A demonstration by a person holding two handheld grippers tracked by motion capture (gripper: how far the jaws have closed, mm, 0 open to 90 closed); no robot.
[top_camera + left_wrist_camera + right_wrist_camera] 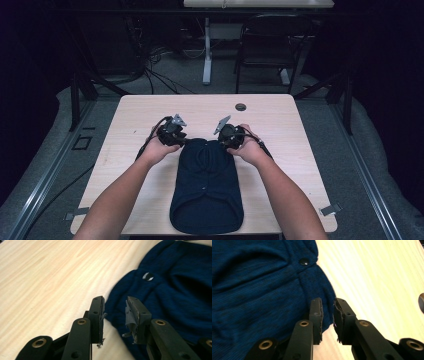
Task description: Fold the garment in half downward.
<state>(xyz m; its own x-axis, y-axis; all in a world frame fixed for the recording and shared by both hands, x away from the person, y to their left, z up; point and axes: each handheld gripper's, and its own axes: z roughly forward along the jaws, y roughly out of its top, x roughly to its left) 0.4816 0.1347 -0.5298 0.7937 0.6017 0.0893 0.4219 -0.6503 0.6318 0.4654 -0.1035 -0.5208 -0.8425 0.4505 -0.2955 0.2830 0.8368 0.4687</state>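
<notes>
A dark blue ribbed-knit garment (206, 186) lies flat down the middle of the pale wood-grain table (130, 112), its wide rounded hem at the near edge and its narrow end toward the centre. A small round snap (149, 276) sits on the cloth. The left gripper (115, 315) and right gripper (327, 315) hover over the garment's far corners, jaws parted with nothing pinched, their worn pads frayed. A dark round grommet (241, 106) sits near the far edge.
</notes>
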